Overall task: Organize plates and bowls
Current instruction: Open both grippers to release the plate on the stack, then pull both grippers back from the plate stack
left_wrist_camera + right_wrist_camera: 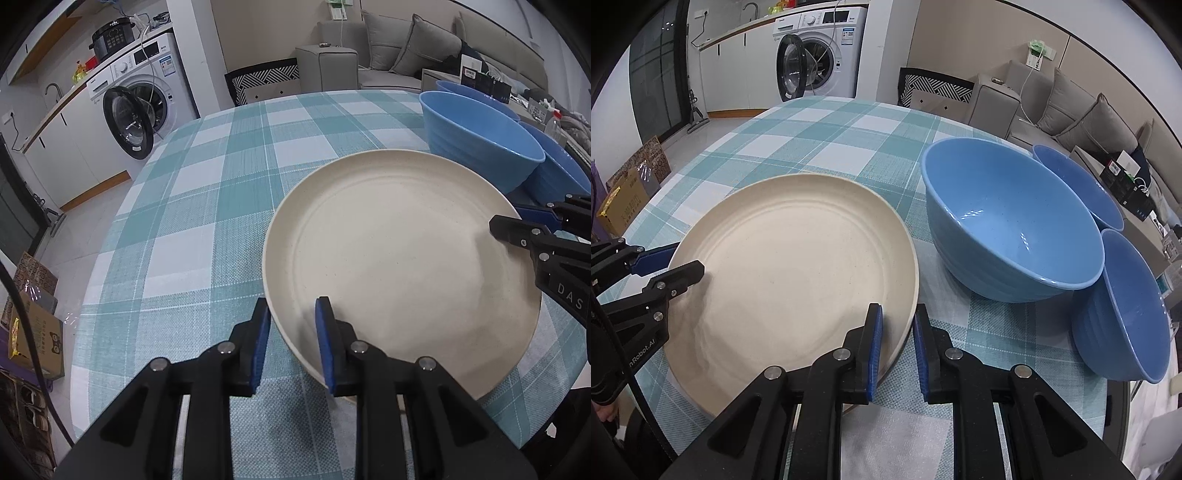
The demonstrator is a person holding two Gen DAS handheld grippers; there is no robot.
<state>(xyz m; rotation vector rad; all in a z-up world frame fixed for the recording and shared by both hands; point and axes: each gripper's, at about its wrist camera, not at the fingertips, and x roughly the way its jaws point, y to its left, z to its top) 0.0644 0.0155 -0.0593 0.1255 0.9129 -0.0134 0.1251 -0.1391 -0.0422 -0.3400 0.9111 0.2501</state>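
Cream plate [402, 266] on a table covered by a teal-and-white checked cloth [207, 206], gripped at two opposite edges. Left gripper [293, 345]: its blue-padded fingers straddle the plate's near-left rim, one pad outside and one over the inner face, the gap narrow and closed on the rim. Right gripper [895, 349]: fingers likewise set either side of the plate's right rim, one pad inside and one outside, clamped narrowly on it. Each gripper also appears in the other's view, at the far edge of the plate. The side of the plate held by the right gripper looks slightly raised off the cloth; whether the left side is also clear of it cannot be told.

Just beside the plate, on its right, stands a large blue bowl [1012, 225], upright and close to the plate. Behind it sits a second blue bowl [1082, 188], and a third blue bowl [1126, 310] leans tilted near the table's right edge. Background: a washing machine [820, 48] with its door open, and a grey sofa [1071, 107] with cushions.
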